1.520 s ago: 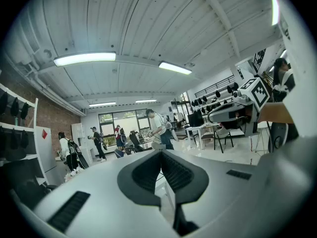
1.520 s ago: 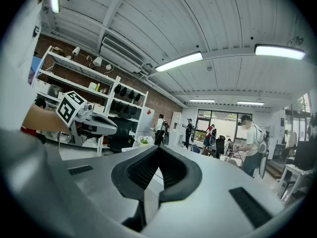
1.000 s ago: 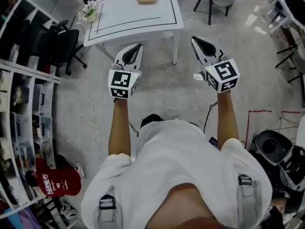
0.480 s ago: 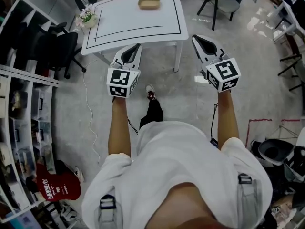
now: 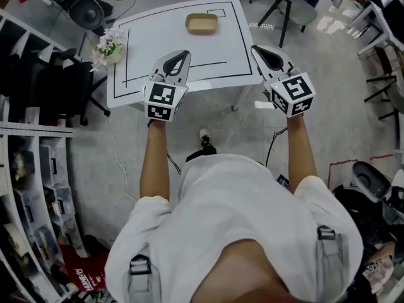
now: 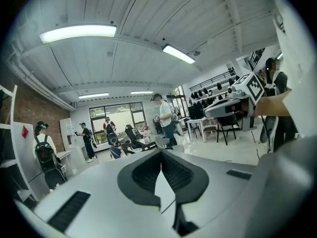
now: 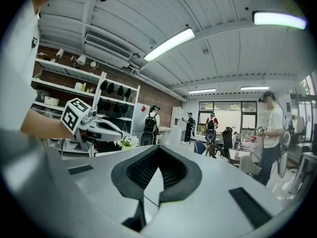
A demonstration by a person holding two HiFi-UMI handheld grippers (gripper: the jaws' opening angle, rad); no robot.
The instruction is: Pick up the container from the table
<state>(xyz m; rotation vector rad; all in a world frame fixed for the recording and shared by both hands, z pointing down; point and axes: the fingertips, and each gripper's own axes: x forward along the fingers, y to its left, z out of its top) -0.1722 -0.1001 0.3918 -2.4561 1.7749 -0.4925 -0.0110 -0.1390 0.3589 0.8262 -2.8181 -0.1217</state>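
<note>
Task barely started, nothing lifted yet. White counter (image 5: 164, 49) fills the upper middle of the head view. Left gripper (image 5: 182, 57) and right gripper (image 5: 264, 53) hang over its near edge, left and right of centre. Both have jaws pressed together and hold nothing; the right one reads that way in its own view, probably fully closed. Tan container (image 5: 201, 23) sits on the counter's far side, top centre of frame, well apart from both. Left to do: reach in, open, grasp, lift.
</note>
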